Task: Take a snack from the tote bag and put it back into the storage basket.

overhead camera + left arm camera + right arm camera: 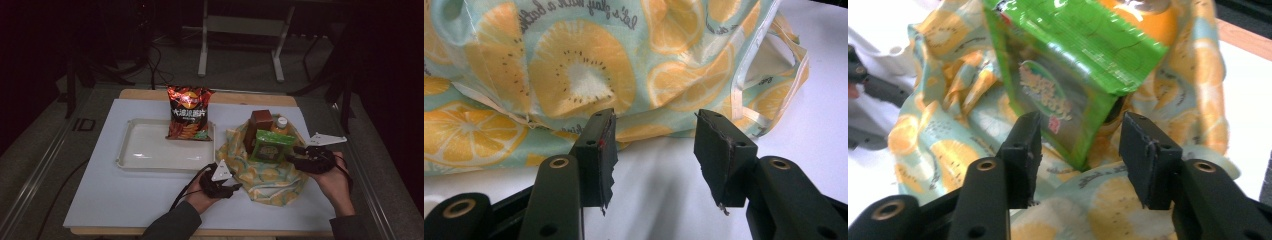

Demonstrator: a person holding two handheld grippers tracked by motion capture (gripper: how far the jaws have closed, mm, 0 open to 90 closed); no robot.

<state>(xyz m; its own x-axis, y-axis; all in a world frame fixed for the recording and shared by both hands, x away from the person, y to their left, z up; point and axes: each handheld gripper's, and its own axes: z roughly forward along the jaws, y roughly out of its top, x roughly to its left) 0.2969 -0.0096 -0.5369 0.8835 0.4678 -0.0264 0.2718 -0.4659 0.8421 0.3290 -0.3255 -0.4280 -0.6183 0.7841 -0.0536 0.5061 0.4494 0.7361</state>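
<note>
A cloth bag [265, 172] printed with citrus slices lies at the table's right. In it stand a brown box [261, 125], an orange-drink bottle [281, 124] and a green snack packet [271, 145]. My left gripper [231, 187] rests at the bag's left edge. In the left gripper view the left gripper [654, 130] is open, with the bag's fabric [574, 65] just beyond its tips. My right gripper [296, 155] is at the packet's right side. It [1080, 132] stands open, the green packet's [1068, 65] lower corner just past the jaws, untouched by the pads.
A red chips bag [189, 112] stands upright at the far edge of a white tray [145, 150] left of the cloth bag. A white mat [115, 200] covers the wooden table. Metal stand legs [240, 45] sit on the floor behind.
</note>
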